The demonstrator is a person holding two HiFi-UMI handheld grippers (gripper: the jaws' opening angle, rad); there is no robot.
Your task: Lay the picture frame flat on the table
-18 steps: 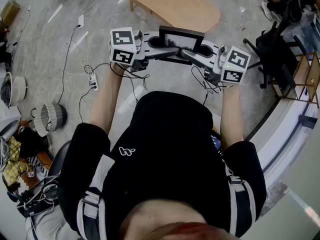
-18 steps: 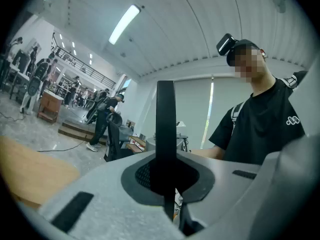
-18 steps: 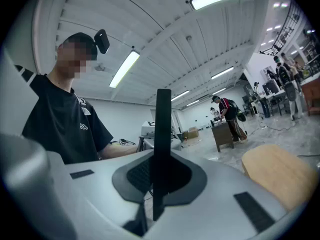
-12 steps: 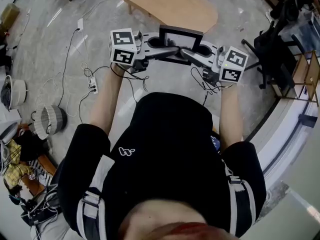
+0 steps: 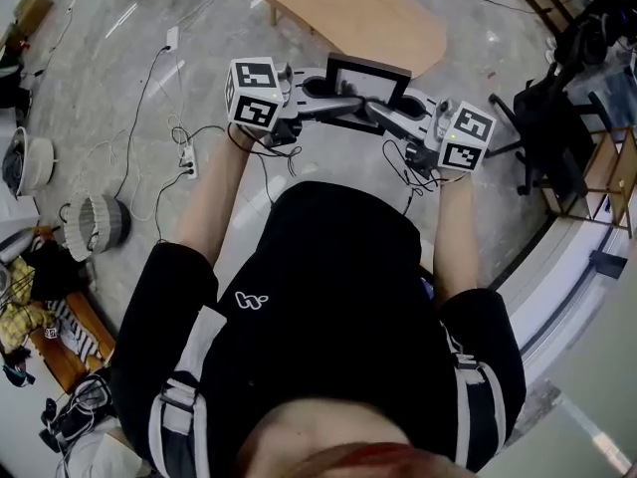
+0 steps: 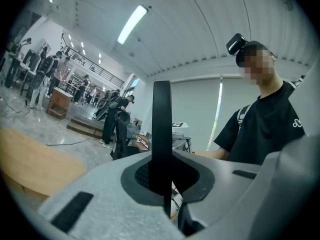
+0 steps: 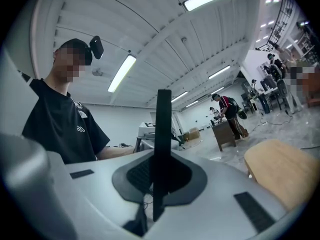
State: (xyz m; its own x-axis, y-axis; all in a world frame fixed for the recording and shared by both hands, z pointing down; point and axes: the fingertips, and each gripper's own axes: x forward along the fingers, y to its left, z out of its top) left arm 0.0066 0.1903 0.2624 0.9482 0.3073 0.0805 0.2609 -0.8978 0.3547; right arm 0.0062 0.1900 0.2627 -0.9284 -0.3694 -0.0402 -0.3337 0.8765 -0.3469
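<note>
Short of table (image 5: 348, 13) | we hold frame (image 5: 370, 76) in air, same as before | left gripper (image 5: 336, 96) clamped on it | right gripper (image 5: 382, 108) likewise

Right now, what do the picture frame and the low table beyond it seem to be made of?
The picture frame has a black border with a dull, even finish and a thin flat edge; painted wood or plastic, I cannot tell which. The table looks like pale wood or wood veneer, judging by its warm tan colour; the top is smooth with a soft sheen and rounded edges.
</note>
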